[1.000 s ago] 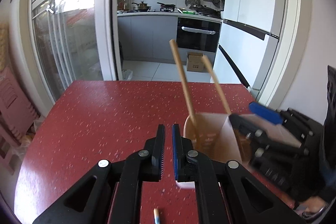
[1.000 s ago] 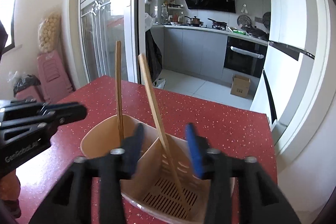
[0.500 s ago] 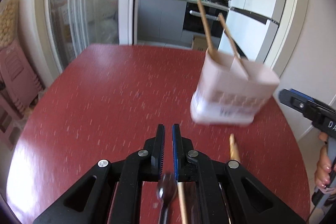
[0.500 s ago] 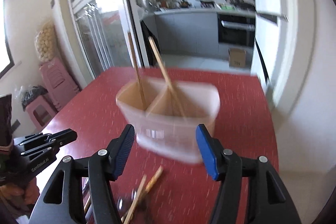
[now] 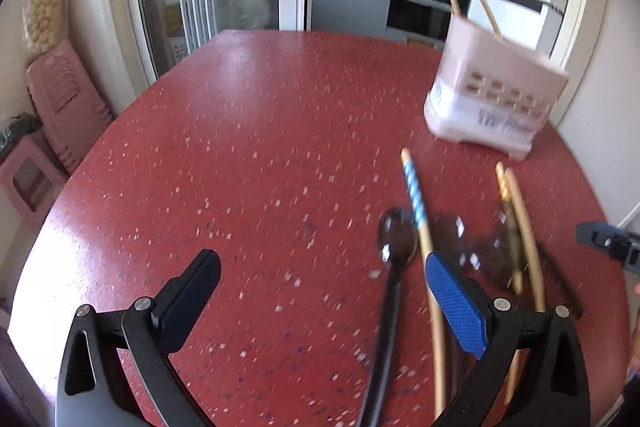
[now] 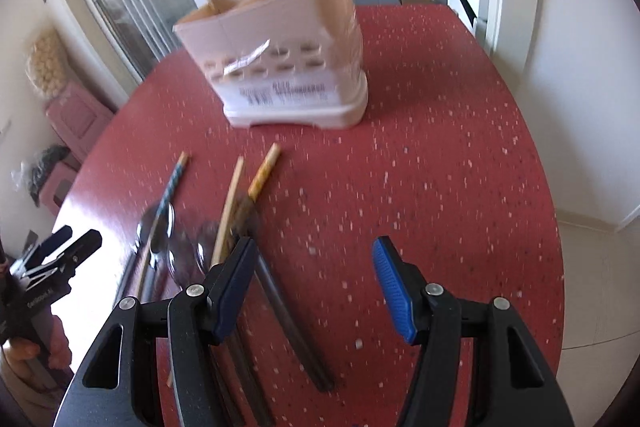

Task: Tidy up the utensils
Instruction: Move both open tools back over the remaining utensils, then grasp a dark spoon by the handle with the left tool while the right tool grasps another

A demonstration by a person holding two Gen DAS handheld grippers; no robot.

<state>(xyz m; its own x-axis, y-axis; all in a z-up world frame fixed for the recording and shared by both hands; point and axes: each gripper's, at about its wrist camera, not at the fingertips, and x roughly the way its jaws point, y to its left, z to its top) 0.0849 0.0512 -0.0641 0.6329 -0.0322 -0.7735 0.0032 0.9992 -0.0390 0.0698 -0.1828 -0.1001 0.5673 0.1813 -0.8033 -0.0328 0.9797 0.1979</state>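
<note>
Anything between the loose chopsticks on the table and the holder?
Nothing visible. Only bare red table lies between the chopsticks and the holder, which already has two chopsticks standing in it.

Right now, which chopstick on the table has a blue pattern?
The blue-striped chopstick, lying leftmost beside the dark spoon; the others are plain or yellow-tipped.

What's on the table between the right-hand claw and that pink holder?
Mostly bare red table ahead of the right gripper, seen in its own view; loose chopsticks lie left, before the holder.
</note>
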